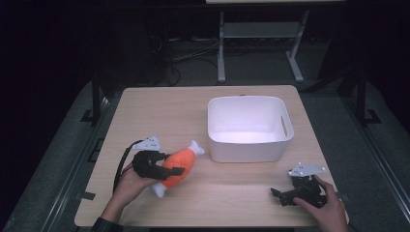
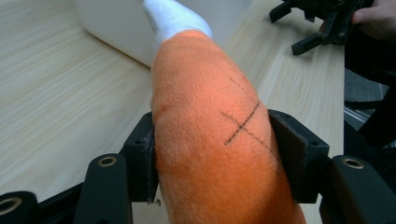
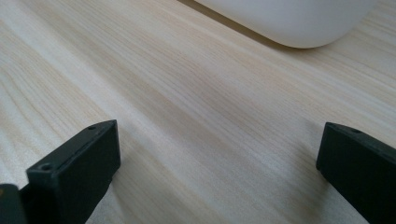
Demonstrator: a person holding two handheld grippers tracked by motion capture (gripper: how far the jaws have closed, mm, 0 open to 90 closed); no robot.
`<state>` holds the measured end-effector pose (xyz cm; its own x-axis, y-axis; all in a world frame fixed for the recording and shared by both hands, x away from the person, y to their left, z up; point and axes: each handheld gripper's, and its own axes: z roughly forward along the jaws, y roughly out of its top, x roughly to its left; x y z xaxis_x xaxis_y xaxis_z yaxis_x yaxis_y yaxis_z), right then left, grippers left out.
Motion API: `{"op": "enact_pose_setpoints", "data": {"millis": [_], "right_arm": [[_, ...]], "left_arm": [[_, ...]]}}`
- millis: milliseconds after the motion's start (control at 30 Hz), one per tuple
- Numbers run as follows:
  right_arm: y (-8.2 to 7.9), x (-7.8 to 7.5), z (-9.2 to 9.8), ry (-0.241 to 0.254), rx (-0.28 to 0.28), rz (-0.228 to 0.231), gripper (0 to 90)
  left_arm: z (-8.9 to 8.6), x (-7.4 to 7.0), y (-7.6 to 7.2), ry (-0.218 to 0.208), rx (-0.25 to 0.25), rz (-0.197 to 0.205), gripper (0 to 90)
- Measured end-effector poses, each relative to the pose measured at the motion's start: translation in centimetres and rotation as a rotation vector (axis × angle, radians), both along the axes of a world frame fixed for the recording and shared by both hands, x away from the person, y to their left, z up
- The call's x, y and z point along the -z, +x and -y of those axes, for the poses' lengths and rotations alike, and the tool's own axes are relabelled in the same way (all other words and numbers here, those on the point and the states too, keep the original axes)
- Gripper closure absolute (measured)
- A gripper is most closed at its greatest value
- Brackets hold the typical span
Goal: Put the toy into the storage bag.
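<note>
One plush toy (image 1: 178, 166), orange body with white ends, lying on the bench (image 1: 159, 111) at front left, just left of the white bin (image 1: 249, 129) and apart from it. Being squeezed across its fat orange middle by the left tongs (image 1: 170, 170), jaws pressing in on both flanks, fabric bulging slightly between them in the left gripper view, so gripping the toy rather than just bracketing it. Looking soft, stuffed, light, fuzzy-surfaced; probably compressing a lot under the pads and not slipping much thanks to the nap. Likely not fragile, no harm from a firm pinch. Judging the mid-body as the right hold: thickest part, near the balance point, so the white ends (image 2: 173, 18) probably sagging little when lifted. Pinching a white tip instead probably meaning dangling and swinging. Stitched dark cross (image 2: 243, 123) sitting on the upper side between the jaws, nothing rigid seen there. Sitting idle at front right, right tongs (image 1: 285, 193), jaws spread wide with bare wood between them in the right gripper view, holding nothing, bin's rounded corner ahead of them. Bin looking empty, rim open on top, handle slot on its right wall. Guessing the toy going into the bin; needing clearance over the near rim, with the floppy ends possibly catching the edge if carried low.
</note>
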<state>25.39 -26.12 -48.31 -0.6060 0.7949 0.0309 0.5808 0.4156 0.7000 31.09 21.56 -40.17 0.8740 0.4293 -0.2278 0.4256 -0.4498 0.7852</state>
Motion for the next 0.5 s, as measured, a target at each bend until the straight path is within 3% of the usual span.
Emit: {"op": "enact_pose_setpoints", "data": {"millis": [500], "right_arm": [[0.0,0.0,0.0,0.000,0.000,0.000,0.0]], "left_arm": [[-0.1,-1.8,0.2,-0.020,0.028,0.017,39.6]]}}
